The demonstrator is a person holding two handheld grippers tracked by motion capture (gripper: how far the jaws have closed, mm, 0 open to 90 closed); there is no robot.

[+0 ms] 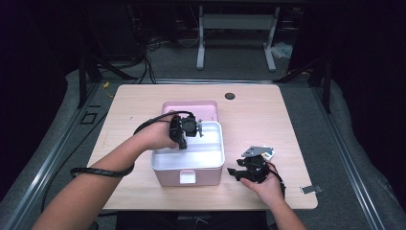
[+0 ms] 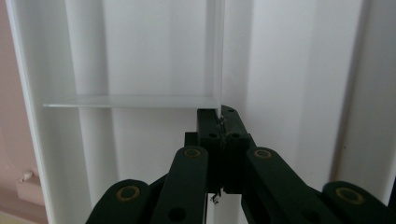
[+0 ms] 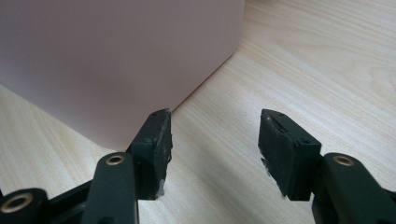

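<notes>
While the thin white divider (image 2: pixel 215 56) stands upright inside the white inner tray (image 1: pixel 210 155) of the pink storage box (image 1: pixel 187 178), the left gripper (image 2: pixel 219 112) has its jaws pressed together on the divider's lower edge, right at the corner where a second white partition (image 2: pixel 130 101) meets it at a right angle. In the high view the left gripper (image 1: pixel 187 128) hangs over the tray's far-left part, angled down into it, with its cable looping back along the forearm. The box sits near the middle of the light wooden table (image 1: pixel 282 120), and behind the tray lies what looks like the pink lid (image 1: pixel 190 107), touching or just beside the tray's rear rim — which of the two I cannot tell. The right gripper (image 1: pixel 242 173) rests on the table to the right of the box, apart from it; in its own view the right gripper (image 3: pixel 215 140) has its jaws spread wide with nothing between them, the pink wall close ahead on the left. My judgement is that the pinch is the weak point: the divider is thin and smooth, held by a narrow edge, so a pull at a slant could let it slip out or bend it. If it is seated in slots, a tug off the slot's line could jam it — and with the right gripper not steadying the box, the whole tray might lift or slide along instead.
</notes>
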